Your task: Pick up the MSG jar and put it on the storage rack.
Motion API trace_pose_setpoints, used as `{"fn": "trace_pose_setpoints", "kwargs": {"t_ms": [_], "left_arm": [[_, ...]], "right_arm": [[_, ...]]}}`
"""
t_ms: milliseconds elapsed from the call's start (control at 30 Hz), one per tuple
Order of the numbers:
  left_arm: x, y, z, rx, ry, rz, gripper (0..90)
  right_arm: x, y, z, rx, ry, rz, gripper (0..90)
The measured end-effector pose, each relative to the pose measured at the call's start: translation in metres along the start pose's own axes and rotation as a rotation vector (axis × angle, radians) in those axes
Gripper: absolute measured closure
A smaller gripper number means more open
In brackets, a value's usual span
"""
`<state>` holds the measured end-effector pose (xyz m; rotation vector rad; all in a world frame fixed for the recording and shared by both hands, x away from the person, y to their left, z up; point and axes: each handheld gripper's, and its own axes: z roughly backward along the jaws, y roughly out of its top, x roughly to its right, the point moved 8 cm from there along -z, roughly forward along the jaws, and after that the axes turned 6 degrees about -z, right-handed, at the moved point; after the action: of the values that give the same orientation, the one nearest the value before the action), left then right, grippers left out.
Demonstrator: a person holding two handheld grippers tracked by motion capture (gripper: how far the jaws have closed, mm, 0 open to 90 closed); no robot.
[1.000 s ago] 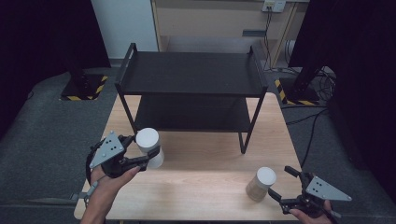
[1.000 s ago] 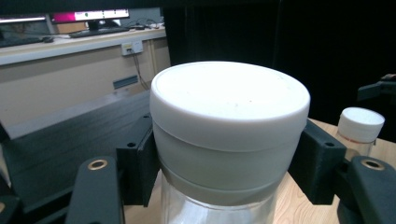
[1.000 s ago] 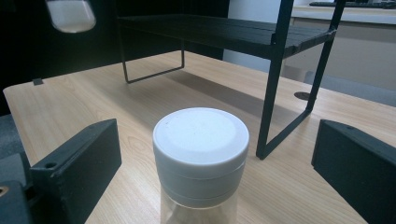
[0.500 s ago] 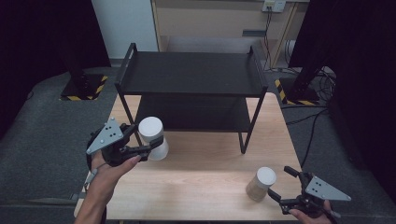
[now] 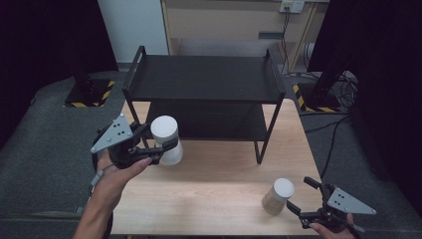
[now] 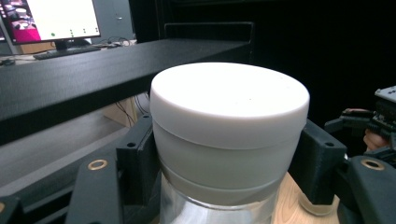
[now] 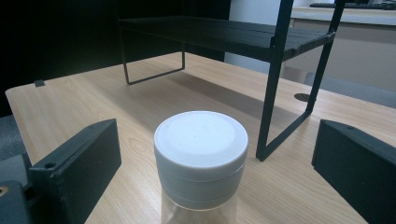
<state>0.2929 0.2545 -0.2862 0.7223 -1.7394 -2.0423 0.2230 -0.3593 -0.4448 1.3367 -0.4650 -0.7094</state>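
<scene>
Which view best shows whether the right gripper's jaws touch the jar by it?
The right gripper view: the jar stands between its open jaws, clear gaps either side. The high view shows the right gripper beside it; the left gripper view only its base.

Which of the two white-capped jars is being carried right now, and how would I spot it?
Find the black two-level rack at the back of the wooden table. By the rack's front left leg, the carried jar is clamped in the left gripper, its fingers gripping just under the white cap. Unlike the other jar, which stands on the table near the front right corner, this one is lifted off the wood.
</scene>
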Motion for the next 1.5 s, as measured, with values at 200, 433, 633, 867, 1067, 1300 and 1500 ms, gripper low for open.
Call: {"fn": "trace_pose_setpoints", "kwargs": {"t_ms": [200, 433, 633, 867, 1067, 1300, 1500], "left_arm": [[-0.004, 0.014, -0.003, 0.002, -0.018, -0.013, 33.4], [-0.008, 0.026, -0.007, 0.012, -0.038, -0.013, 33.4], [-0.013, 0.037, -0.009, 0.016, -0.046, -0.018, 33.4], [-0.018, 0.047, -0.007, 0.016, -0.046, -0.029, 33.4], [-0.021, 0.055, -0.005, 0.015, -0.047, -0.033, 33.4], [-0.024, 0.065, -0.007, 0.024, -0.060, -0.037, 33.4], [-0.028, 0.076, -0.011, 0.041, -0.072, -0.036, 33.4]], "right_arm": [[0.000, 0.001, 0.001, 0.005, -0.001, 0.001, 1.9], [0.000, 0.001, 0.001, 0.005, 0.001, 0.001, 1.9], [0.000, 0.002, 0.001, 0.004, 0.005, -0.001, 1.6], [0.000, 0.002, 0.001, 0.003, 0.005, 0.000, 1.6], [0.000, 0.002, 0.001, 0.004, 0.005, 0.001, 1.6], [-0.001, 0.002, 0.001, 0.002, 0.008, 0.002, 1.6], [-0.001, 0.002, 0.001, 0.000, 0.009, 0.002, 1.7]]}}
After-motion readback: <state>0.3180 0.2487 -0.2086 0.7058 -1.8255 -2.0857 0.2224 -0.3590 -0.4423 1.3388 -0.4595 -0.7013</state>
